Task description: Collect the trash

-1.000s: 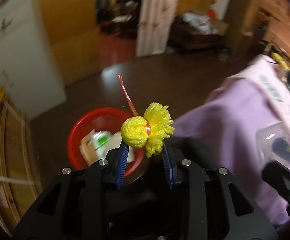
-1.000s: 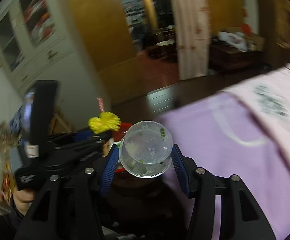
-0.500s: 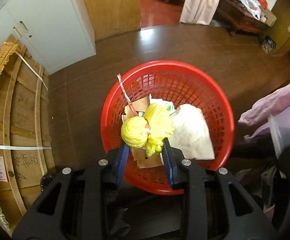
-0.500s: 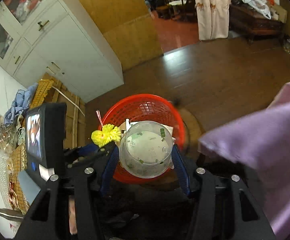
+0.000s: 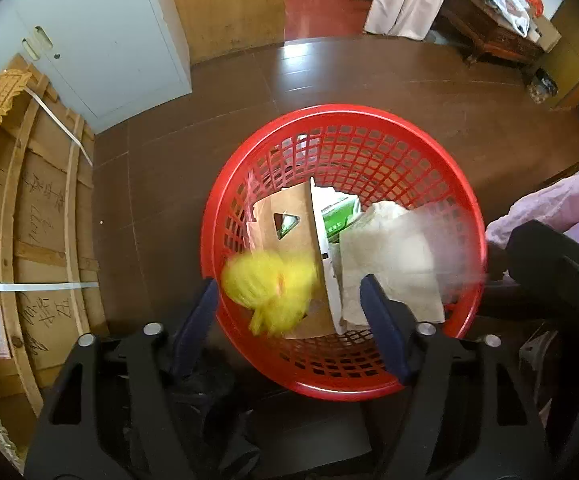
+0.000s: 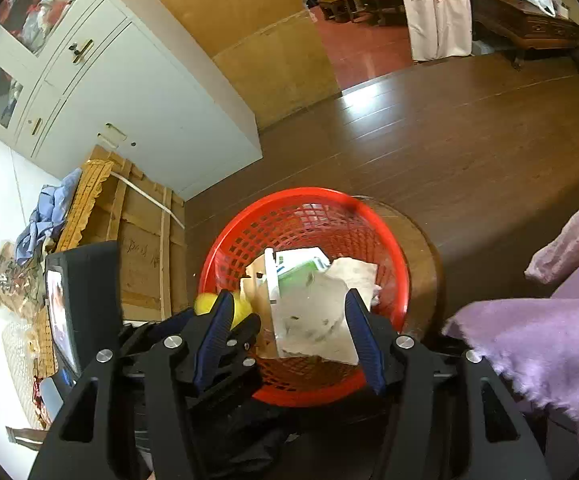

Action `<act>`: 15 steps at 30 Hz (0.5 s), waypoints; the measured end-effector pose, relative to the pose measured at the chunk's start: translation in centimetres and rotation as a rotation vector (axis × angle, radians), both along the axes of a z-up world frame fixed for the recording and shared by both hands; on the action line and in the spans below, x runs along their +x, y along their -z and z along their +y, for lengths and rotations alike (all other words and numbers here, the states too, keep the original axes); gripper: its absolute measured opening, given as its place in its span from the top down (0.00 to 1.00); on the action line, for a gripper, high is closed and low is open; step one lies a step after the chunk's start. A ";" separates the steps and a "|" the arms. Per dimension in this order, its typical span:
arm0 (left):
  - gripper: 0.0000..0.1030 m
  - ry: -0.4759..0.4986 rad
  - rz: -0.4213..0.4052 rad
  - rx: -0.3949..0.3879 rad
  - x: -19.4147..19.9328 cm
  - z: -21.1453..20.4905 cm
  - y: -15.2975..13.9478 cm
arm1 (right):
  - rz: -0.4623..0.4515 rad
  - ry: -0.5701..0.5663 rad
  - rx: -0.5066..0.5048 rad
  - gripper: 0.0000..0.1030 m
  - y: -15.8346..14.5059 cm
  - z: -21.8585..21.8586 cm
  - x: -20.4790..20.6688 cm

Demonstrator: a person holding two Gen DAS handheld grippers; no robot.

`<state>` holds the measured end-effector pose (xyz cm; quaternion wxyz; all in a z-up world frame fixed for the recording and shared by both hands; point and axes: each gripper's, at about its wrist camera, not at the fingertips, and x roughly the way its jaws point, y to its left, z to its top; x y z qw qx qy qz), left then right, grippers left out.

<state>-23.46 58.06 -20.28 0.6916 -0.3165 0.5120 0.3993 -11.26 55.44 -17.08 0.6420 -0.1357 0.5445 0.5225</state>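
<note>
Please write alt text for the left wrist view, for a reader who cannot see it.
The left gripper, its jaws just opened wide, hangs over a red mesh basket on a dark wood floor, and a blurred yellow foam net drops free between its blue fingers. Cardboard, crumpled paper and a green-and-white carton already lie inside.

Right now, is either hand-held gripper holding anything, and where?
Nothing, it seems. The left hand-held gripper has just opened; the yellow foam net falls, blurred, between its fingers. The right hand-held gripper's cup is blurred too, apparently released.

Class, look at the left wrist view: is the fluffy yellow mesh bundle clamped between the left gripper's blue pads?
No: the yellow mesh bundle is a blur above the red plastic basket, clear of the left gripper, whose jaws have just been opening.
</note>
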 end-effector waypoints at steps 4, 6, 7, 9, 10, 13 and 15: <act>0.29 -0.002 -0.001 0.012 -0.1 -0.2 -0.5 | 0.006 0.027 0.005 0.44 -0.7 -3.0 1.6; 0.26 -0.014 -0.001 0.013 -0.4 -0.3 -1.0 | -0.015 0.035 0.001 0.43 -1.2 -3.8 1.7; 0.25 -0.021 0.001 0.015 -0.5 -0.4 -1.2 | -0.038 0.035 -0.008 0.40 -1.5 -4.1 1.5; 0.23 -0.027 -0.001 0.023 -0.9 -0.9 -1.9 | -0.087 0.041 -0.023 0.33 -2.2 -5.1 1.3; 0.22 -0.027 -0.002 0.030 -1.1 -1.1 -2.2 | -0.112 0.044 -0.031 0.29 -2.5 -5.6 1.0; 0.21 -0.027 0.012 0.063 -2.0 -2.1 -3.1 | -0.120 0.039 -0.039 0.24 -2.8 -7.0 0.7; 0.20 -0.029 0.015 0.075 -2.6 -2.7 -3.6 | -0.114 0.038 -0.043 0.22 -3.0 -8.0 0.4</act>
